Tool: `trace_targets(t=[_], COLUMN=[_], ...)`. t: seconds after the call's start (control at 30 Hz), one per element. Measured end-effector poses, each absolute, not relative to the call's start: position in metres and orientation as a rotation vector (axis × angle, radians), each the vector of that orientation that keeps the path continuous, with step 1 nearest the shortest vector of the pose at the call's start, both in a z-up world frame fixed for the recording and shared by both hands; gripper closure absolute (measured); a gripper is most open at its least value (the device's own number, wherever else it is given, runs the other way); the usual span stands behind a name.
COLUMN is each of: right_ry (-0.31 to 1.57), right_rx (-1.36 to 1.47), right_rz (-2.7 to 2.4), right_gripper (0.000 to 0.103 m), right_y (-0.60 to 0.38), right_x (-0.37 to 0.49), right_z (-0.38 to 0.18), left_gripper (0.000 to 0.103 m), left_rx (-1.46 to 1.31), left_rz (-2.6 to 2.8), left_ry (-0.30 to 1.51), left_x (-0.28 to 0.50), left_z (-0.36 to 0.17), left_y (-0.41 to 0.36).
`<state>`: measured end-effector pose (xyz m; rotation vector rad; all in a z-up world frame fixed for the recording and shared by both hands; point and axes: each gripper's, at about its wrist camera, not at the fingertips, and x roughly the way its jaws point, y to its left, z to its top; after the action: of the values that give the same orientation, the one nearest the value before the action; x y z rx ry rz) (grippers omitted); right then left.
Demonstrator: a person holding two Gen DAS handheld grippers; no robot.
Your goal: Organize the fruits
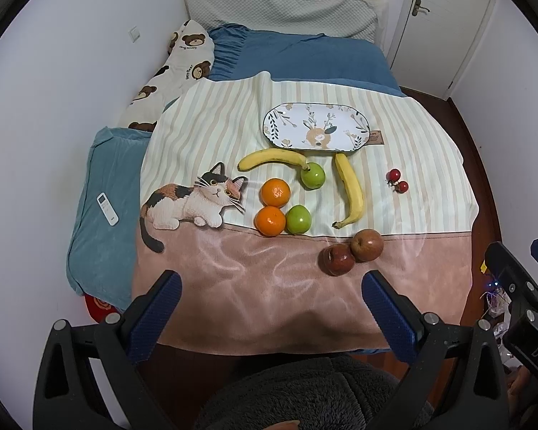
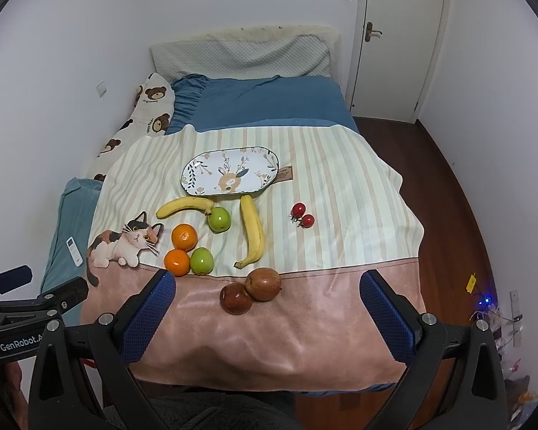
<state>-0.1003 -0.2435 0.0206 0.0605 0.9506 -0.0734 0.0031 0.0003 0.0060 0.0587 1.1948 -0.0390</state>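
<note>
Two red apples (image 2: 251,292) beyond open jaws

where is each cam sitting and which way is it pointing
Left wrist: sits on the left gripper, open, at the bed's foot, facing the plate; the right gripper shows at its right edge.
Right wrist: sits on the right gripper, open, facing the same way; the left gripper shows at its left edge.
Shared: plate, bananas, red apples.

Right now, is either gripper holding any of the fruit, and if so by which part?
Nothing is held. The left gripper and right gripper are both open, short of the red apples on the blanket.
</note>
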Motion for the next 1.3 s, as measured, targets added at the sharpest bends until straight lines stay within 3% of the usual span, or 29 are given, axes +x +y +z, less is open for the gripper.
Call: trace_targets(t=[1.3], right_ry=[0.964], right_rx=[0.076], right_rz=[-0.069], right_gripper=[0.000], right_y=[-0.233], right_x=[-0.091], right_z=[0.015], left_gripper=[0.000], left_rx=[0.061], left_rz=[-0.042], left_ry=[1.198], left_x=[0.016], left_z=[0.010], left_y=[0.001])
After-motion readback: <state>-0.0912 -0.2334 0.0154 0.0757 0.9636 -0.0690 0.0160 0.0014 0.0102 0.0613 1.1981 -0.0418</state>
